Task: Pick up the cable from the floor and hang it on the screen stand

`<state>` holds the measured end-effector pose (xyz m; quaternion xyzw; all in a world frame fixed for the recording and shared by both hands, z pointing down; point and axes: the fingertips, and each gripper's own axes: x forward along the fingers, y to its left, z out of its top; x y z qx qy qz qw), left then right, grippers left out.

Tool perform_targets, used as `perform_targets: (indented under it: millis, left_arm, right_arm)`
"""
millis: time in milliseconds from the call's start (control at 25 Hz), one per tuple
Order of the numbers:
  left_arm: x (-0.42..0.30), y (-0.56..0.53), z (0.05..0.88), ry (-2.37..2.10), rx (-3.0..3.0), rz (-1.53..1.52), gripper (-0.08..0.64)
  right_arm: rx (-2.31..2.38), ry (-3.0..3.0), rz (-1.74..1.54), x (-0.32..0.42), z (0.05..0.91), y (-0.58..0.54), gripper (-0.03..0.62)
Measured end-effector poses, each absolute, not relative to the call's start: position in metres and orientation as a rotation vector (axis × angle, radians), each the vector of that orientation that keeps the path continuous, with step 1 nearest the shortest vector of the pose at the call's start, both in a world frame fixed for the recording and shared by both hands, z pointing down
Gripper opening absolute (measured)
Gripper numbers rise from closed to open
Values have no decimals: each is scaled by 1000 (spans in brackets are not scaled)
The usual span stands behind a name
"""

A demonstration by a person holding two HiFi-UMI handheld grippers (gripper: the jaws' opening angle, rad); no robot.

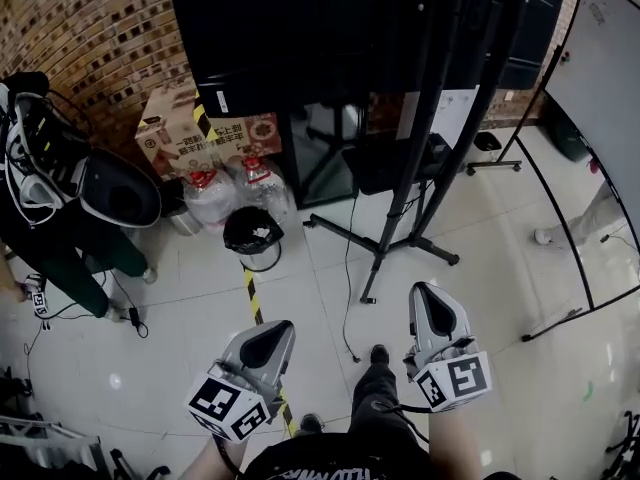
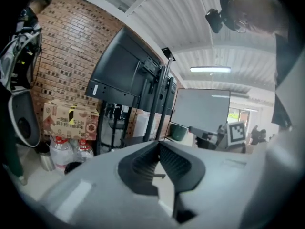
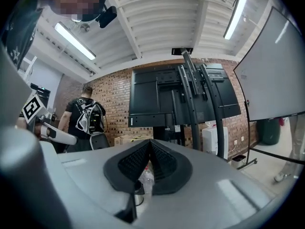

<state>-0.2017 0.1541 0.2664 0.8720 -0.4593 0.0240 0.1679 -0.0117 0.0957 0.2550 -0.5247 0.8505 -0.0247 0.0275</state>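
A thin black cable (image 1: 347, 298) lies on the tiled floor, running from the screen stand's foot (image 1: 380, 253) toward me. The stand's dark poles (image 1: 425, 128) carry a large black screen (image 1: 320, 28). My left gripper (image 1: 283, 326) hovers low at the bottom left, jaws shut and empty. My right gripper (image 1: 422, 288) hangs to the right of the cable, also shut with nothing in it. In the left gripper view the left gripper (image 2: 158, 144) faces the screen (image 2: 119, 75). In the right gripper view the right gripper (image 3: 149, 141) points level at the stand poles (image 3: 190, 104).
A cardboard box (image 1: 200, 133), water bottles (image 1: 215, 193) and a black bin (image 1: 252, 233) stand left of the stand. A person with a backpack (image 1: 50, 168) is at the far left. A whiteboard on a frame (image 1: 610, 98) stands at the right. Yellow-black tape (image 1: 252, 293) crosses the floor.
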Motion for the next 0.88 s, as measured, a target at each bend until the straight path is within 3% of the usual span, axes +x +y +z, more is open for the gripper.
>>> perform_targets:
  millis: [520, 880]
  left_arm:
    - [-150, 25, 337, -1470, 2345, 214, 6]
    - [-159, -11, 459, -1443, 2262, 313, 5]
  right_arm:
    - [-1557, 2914, -344, 20, 417, -29, 8]
    - [-1702, 2866, -657, -1, 565, -56, 8]
